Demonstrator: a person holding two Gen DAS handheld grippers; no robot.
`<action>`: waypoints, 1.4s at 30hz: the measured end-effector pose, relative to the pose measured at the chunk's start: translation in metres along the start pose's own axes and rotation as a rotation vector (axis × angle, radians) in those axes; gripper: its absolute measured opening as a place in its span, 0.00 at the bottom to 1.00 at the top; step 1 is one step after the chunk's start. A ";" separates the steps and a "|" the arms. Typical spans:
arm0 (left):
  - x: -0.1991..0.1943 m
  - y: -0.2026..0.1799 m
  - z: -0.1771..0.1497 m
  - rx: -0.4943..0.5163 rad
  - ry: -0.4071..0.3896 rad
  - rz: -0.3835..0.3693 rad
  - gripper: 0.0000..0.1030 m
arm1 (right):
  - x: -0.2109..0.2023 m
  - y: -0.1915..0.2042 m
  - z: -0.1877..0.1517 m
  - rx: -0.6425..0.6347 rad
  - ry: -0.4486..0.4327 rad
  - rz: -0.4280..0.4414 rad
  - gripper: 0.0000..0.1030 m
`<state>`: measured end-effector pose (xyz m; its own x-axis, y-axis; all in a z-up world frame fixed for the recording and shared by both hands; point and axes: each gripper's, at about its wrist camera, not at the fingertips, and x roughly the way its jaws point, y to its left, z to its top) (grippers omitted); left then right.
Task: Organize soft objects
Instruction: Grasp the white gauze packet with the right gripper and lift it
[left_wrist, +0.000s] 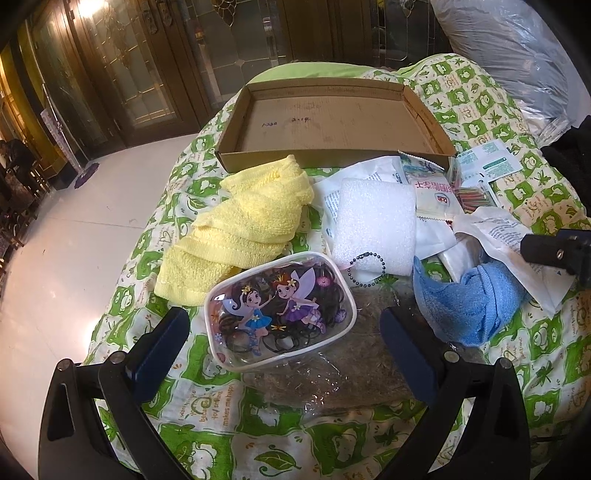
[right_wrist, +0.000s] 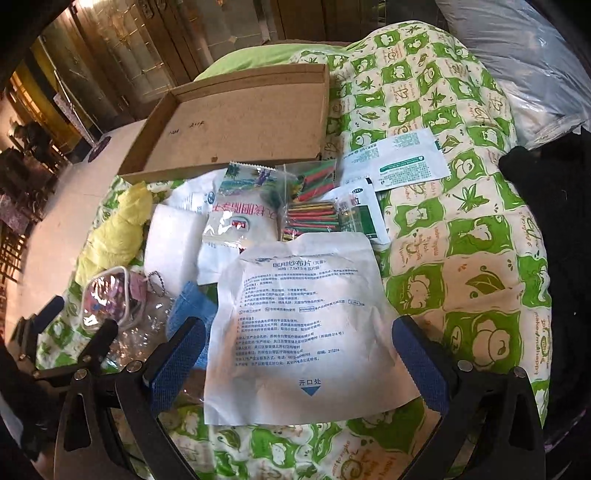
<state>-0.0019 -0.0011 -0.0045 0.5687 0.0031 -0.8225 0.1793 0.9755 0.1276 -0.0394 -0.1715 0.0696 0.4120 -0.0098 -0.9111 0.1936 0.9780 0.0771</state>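
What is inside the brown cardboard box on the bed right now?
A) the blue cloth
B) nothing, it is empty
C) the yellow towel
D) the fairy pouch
B: the cardboard box shows only its bare bottom, while the yellow towel, the fairy pouch and the blue cloth all lie outside it on the quilt.

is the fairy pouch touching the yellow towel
Touching: in the left wrist view, the fairy pouch overlaps the yellow towel at its upper-left rim, no gap.
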 end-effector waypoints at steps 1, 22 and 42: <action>0.000 0.000 0.000 0.000 0.002 -0.001 1.00 | -0.001 -0.003 -0.001 0.005 -0.003 0.003 1.00; 0.006 0.005 0.001 -0.026 0.039 -0.038 1.00 | 0.011 -0.018 0.032 -0.043 0.156 0.059 1.00; 0.017 0.021 0.002 -0.093 0.105 -0.099 1.00 | 0.073 0.006 0.037 -0.123 0.257 0.015 0.75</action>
<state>0.0130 0.0187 -0.0145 0.4642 -0.0761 -0.8825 0.1526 0.9883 -0.0050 0.0250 -0.1738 0.0191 0.1718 0.0429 -0.9842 0.0728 0.9958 0.0561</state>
